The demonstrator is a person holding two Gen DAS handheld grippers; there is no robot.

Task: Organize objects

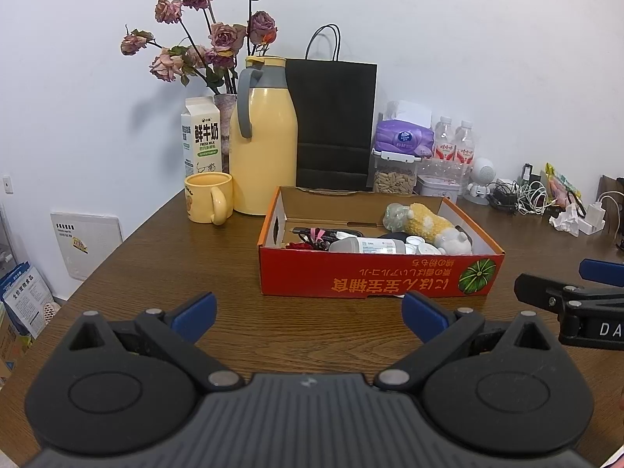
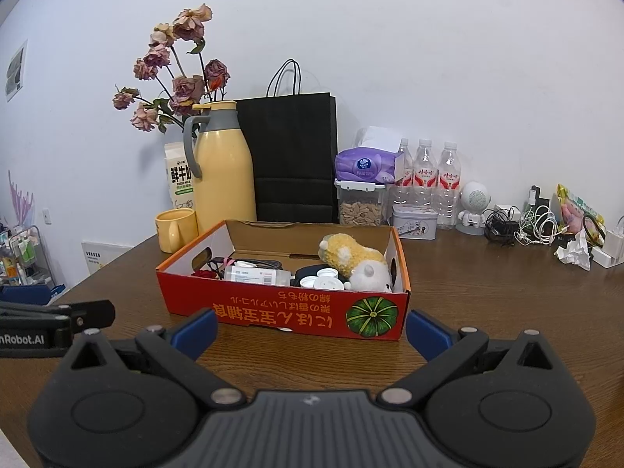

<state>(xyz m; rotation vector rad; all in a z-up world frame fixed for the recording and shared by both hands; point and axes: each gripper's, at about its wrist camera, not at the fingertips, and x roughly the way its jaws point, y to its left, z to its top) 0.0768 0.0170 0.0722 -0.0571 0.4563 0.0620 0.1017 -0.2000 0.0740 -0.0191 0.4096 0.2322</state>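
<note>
A red cardboard box (image 1: 374, 277) (image 2: 280, 312) with a pumpkin print stands on the brown table. It holds a yellow and white plush toy (image 1: 429, 226) (image 2: 355, 261), a white bottle lying down (image 1: 362, 245) (image 2: 257, 275), white caps (image 2: 323, 279), cables and a red item. My left gripper (image 1: 310, 314) is open and empty, just in front of the box. My right gripper (image 2: 312, 329) is open and empty, close to the box's front wall. The right gripper also shows at the right edge of the left wrist view (image 1: 565, 296).
Behind the box stand a yellow mug (image 1: 208, 197), a yellow thermos (image 1: 263, 140), a milk carton (image 1: 201, 136), dried roses, a black paper bag (image 1: 331, 117), tissues, a seed jar, water bottles (image 2: 425, 175), a tin, a small white robot figure, tangled cables (image 2: 526, 226). The table's left edge drops off.
</note>
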